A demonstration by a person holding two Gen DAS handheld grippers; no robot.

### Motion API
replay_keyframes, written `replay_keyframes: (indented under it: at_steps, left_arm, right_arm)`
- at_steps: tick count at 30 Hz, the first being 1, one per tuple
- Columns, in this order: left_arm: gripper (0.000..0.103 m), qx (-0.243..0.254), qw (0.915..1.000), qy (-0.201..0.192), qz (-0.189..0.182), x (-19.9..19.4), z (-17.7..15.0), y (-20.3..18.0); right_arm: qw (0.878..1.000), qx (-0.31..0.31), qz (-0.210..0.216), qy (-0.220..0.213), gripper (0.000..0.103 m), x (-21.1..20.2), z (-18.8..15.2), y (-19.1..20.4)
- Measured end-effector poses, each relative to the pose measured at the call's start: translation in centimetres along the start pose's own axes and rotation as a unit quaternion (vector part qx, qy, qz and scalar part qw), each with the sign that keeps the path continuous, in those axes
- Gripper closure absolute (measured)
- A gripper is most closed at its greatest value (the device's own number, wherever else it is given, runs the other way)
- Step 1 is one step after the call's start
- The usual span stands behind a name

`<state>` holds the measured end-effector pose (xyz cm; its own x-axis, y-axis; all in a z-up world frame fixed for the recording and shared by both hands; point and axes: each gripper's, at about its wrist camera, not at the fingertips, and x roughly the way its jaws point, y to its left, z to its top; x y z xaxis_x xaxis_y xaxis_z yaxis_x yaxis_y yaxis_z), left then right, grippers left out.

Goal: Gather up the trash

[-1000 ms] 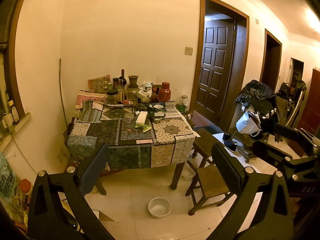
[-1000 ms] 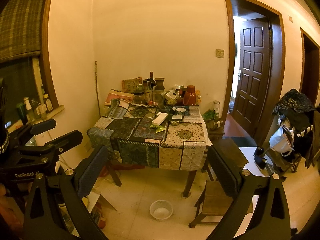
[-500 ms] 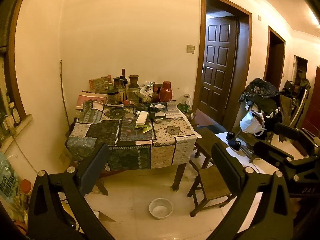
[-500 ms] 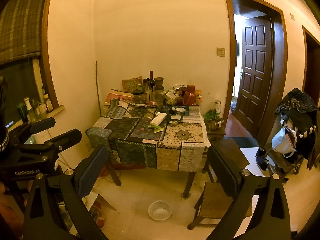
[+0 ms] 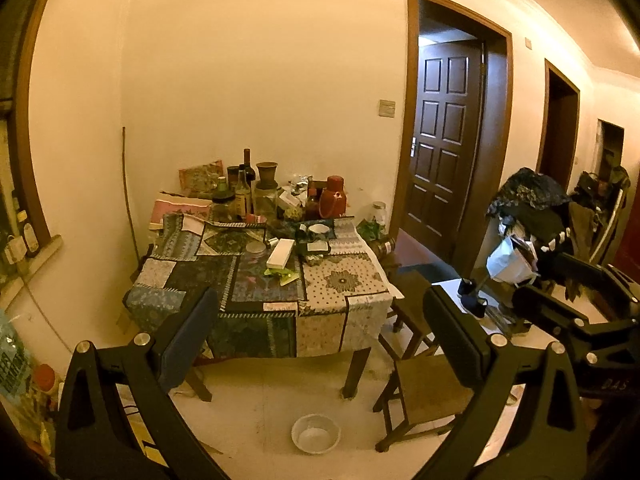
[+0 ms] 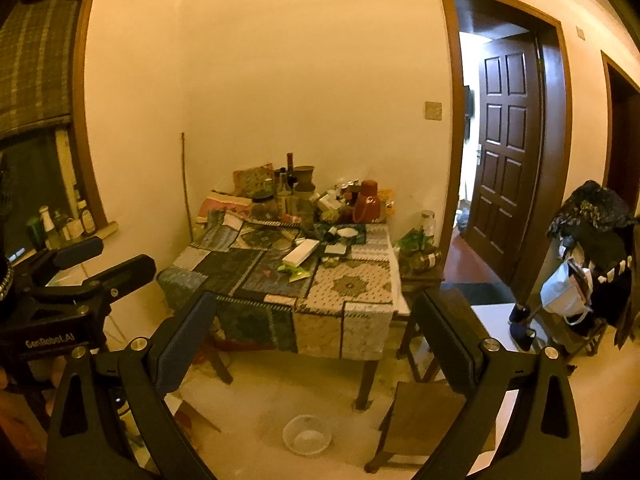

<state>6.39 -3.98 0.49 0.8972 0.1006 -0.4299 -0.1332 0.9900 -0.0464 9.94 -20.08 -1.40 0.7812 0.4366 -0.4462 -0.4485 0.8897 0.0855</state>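
Note:
A table (image 5: 344, 284) (image 6: 352, 288) with a patchwork cloth stands against the far wall, well ahead of both grippers. On it lie crumpled green wrappers (image 5: 282, 276) (image 6: 294, 272), a white flat box (image 5: 280, 253) (image 6: 301, 251) and small scraps near a white dish (image 5: 319, 229). Bottles, jars and a red thermos (image 5: 332, 202) (image 6: 366, 206) crowd its back edge. My left gripper (image 5: 316, 336) is open and holds nothing. My right gripper (image 6: 312, 336) is open too, also holding nothing. Each gripper shows at the edge of the other's view.
A clear plastic basin (image 5: 316, 434) (image 6: 307, 435) sits on the floor before the table. Wooden stools (image 5: 424, 392) (image 6: 424, 424) stand at its right. A dark door (image 5: 444, 160) is ajar, and a rack piled with clothes (image 5: 532, 216) fills the right. Bottles line the window sill (image 6: 60, 224).
Both views have tilted up slightly and drifted left, so the table sits a little lower and further right. Both grippers stay open.

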Motion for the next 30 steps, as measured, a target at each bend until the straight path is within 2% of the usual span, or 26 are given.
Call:
replay_keyframes:
  at_steps: [6, 11, 20, 25, 30]
  left_arm:
    - [0.001, -0.005, 1.0000, -0.004, 0.003, 3.2, 1.7, 0.7]
    - [0.001, -0.006, 0.9999, -0.010, -0.004, 7.6, 3.2, 2.5]
    - [0.001, -0.002, 0.9996, -0.012, -0.025, 16.7, 8.4, 7.5]
    - [0.001, -0.002, 0.9993, 0.009, -0.036, 22.4, 10.8, 11.0]
    - [0.001, -0.003, 0.9991, 0.026, -0.034, 26.9, 11.5, 13.7]
  right_arm:
    - [1.000, 0.008, -0.009, -0.007, 0.004, 2.4, 1.4, -1.4]
    - [1.000, 0.011, -0.028, -0.010, 0.004, 5.5, 2.4, -1.9]
    - [0.998, 0.017, -0.059, 0.001, 0.004, 14.1, 6.7, -0.6]
    - [0.996, 0.036, -0.085, 0.009, 0.004, 18.1, 8.6, 0.4]
    - [0.993, 0.056, -0.101, 0.037, 0.004, 22.0, 9.2, 0.7]
